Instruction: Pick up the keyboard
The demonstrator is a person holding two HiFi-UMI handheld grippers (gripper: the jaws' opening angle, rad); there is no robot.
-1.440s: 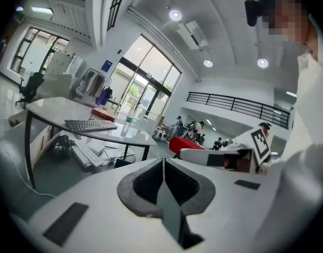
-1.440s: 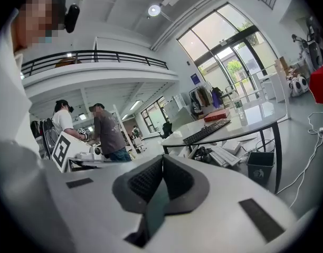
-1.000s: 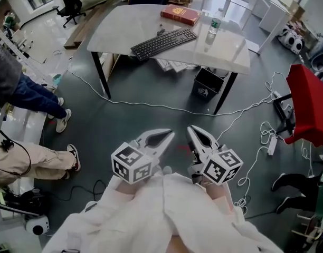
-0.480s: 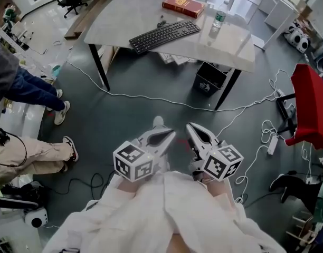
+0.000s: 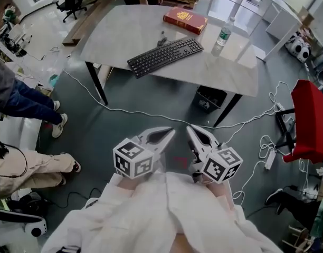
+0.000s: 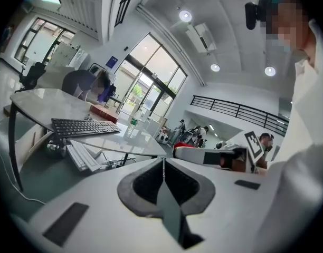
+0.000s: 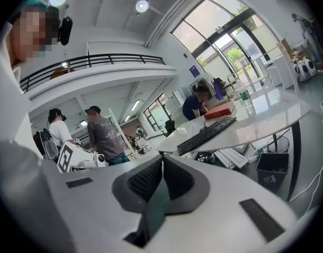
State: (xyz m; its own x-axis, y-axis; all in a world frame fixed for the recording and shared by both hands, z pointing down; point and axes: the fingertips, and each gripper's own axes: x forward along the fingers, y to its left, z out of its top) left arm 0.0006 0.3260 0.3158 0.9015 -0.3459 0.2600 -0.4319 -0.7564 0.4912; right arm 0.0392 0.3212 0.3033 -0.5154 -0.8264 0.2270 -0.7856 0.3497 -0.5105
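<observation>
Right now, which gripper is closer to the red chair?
Right. The red chair stands off to the right of the right gripper; the left gripper sits beside that one, farther from the chair.

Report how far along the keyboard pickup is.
Done: nothing yet. The keyboard lies flat on the table, untouched, with a red book and a bottle nearby.
In hand: nothing. The left hand-held gripper and right hand-held gripper are both shut and empty, above the floor short of the table.
Left: reach the table, open the jaws, grip the keyboard and lift it.
</observation>
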